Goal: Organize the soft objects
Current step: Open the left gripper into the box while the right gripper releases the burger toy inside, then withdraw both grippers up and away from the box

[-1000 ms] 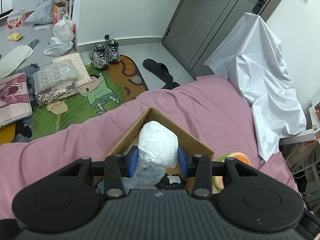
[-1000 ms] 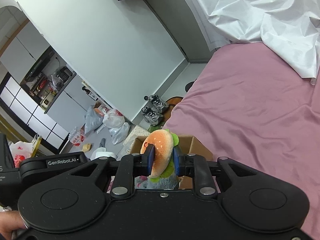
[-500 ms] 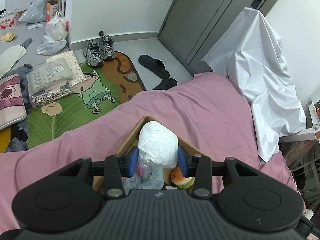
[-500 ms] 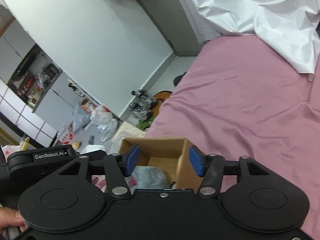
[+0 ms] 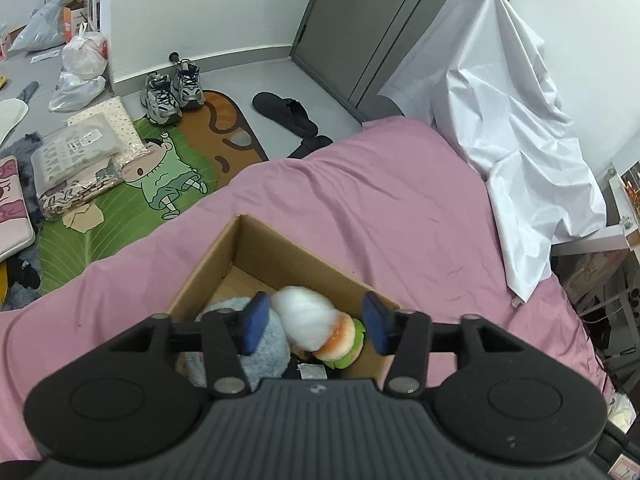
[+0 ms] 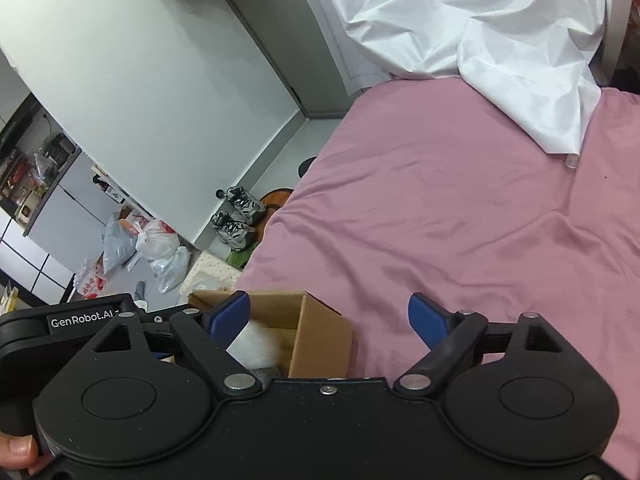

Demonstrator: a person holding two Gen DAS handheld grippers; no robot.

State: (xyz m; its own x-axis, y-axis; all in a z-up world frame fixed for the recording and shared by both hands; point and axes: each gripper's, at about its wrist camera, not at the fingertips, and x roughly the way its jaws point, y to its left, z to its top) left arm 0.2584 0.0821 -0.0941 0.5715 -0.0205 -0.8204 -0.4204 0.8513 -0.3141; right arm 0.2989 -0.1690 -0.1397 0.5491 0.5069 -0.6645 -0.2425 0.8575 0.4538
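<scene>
Now your left hand-held gripper (image 5: 313,327) gapes above the cardboard box (image 5: 280,258), the white bundle (image 5: 305,317) dropping onto the burger plush (image 5: 340,340); your right hand-held gripper (image 6: 330,320) is open, empty.

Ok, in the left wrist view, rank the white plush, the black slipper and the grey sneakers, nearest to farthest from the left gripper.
1. white plush, between the open left gripper fingers, in the box.
2. black slipper, on the floor past the bed.
3. grey sneakers, by the wall, slightly farther.

Bright, even indoor light, soft shadows, strong fisheye bending at edges, motion blur on the white bundle (image 5: 304,316).
</scene>
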